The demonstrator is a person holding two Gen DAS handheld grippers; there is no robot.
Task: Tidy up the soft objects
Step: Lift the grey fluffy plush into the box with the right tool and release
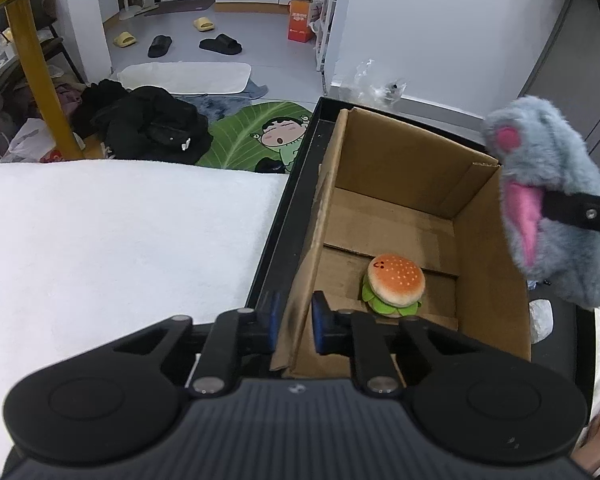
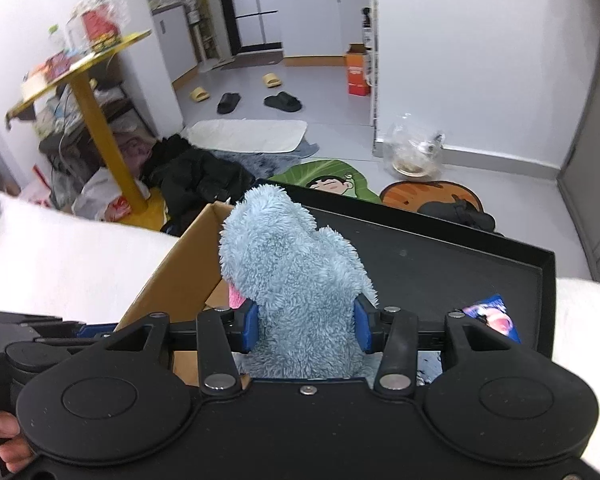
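Note:
A cardboard box (image 1: 472, 248) stands open in a black tray (image 1: 276, 232). A plush burger (image 1: 394, 284) lies on the box floor. My left gripper (image 1: 294, 326) is shut on the box's left wall near its front corner. My right gripper (image 2: 306, 330) is shut on a fluffy blue-grey plush toy with pink ears (image 2: 292, 280). The toy hangs above the box's right wall in the left wrist view (image 1: 556, 200), where one right finger (image 1: 576, 210) crosses it. The box (image 2: 172, 276) lies left of the toy in the right wrist view.
A white towel-covered surface (image 1: 120, 248) lies left of the tray. The tray (image 2: 440, 272) holds a small colourful packet (image 2: 494, 318) at its right. Beyond are a floor with dark clothes (image 1: 148, 124), a green cartoon mat (image 1: 252, 136), slippers and a yellow table leg (image 1: 40, 80).

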